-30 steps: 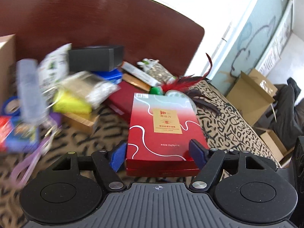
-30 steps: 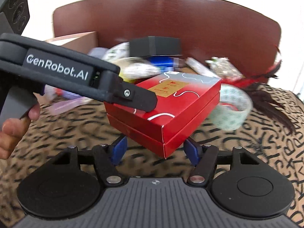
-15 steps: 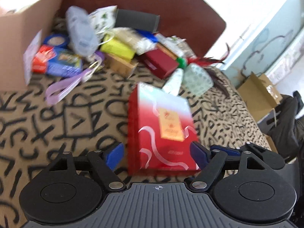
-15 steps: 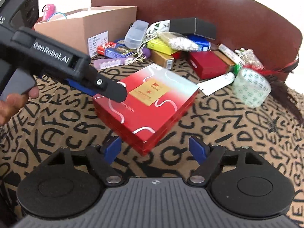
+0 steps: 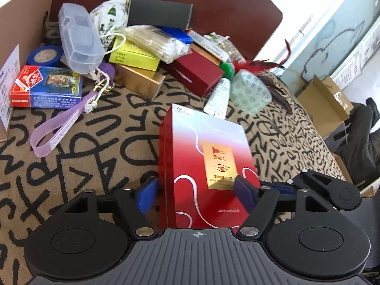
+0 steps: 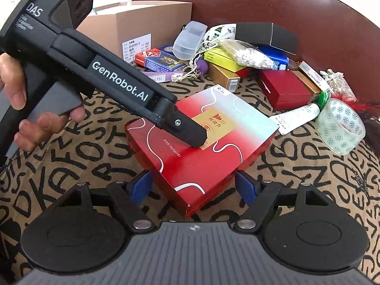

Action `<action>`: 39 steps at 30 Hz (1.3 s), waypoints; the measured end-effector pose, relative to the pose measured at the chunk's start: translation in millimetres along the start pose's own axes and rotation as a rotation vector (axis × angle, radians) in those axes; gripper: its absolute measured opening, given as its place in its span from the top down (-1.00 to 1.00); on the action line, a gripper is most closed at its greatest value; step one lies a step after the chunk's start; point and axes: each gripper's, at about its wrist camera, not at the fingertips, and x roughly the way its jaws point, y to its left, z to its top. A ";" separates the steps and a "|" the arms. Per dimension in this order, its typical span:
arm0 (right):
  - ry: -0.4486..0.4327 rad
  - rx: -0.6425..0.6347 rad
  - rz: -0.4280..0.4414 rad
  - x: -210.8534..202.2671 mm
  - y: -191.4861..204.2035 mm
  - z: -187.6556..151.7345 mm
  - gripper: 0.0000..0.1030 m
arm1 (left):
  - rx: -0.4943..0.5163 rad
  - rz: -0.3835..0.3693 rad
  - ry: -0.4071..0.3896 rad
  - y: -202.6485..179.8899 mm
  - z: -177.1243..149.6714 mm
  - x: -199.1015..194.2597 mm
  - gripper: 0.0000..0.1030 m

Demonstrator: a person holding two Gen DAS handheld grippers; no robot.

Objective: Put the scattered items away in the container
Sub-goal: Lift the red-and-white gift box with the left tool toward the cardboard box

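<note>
A red and silver gift box point(image 5: 204, 156) lies on the letter-patterned cloth point(image 5: 83, 166), near me. My left gripper point(image 5: 196, 194) straddles its near end. Its jaws are closing, with the left pad just off the box's side and the right finger over the top face. From the right wrist, that fingertip point(image 6: 196, 139) sits on the box point(image 6: 213, 147). My right gripper point(image 6: 192, 186) is open around the box's near corner. The cardboard container point(image 6: 142, 16) stands at the back left.
Behind the box are piled a card pack point(image 5: 47, 87), a clear case point(image 5: 78, 40), a yellow box point(image 5: 133, 57), a dark red box point(image 5: 194, 71), a tube point(image 5: 218, 97) and a tape roll point(image 5: 251, 92). A purple strap point(image 5: 57, 123) lies at the left. A brown backrest point(image 6: 261, 2) closes the rear.
The red box, held up between both grippers a second ago, has come down onto the cloth. Both grippers sank with it and their jaws widened off its sides.
</note>
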 end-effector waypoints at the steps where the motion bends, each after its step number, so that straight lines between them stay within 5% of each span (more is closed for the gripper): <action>1: 0.001 0.000 0.002 1.2 -0.6 0.6 -0.57 | -0.002 -0.004 0.004 0.6 0.8 1.9 -0.62; 12: -0.013 0.025 0.008 -8.3 8.5 12.4 -0.51 | 0.018 0.046 -0.053 -9.6 -6.6 -22.0 -0.42; 18: -0.095 -0.048 0.005 -29.0 31.3 38.0 -0.50 | -0.004 0.076 -0.169 -10.9 -3.0 -71.0 -0.42; 28: -0.293 -0.195 0.055 -48.4 81.5 127.9 -0.50 | -0.036 0.171 -0.413 14.9 30.7 -179.7 -0.42; 39: -0.436 -0.343 0.196 0.8 164.2 249.4 -0.49 | -0.176 0.308 -0.579 122.5 68.2 -282.7 -0.48</action>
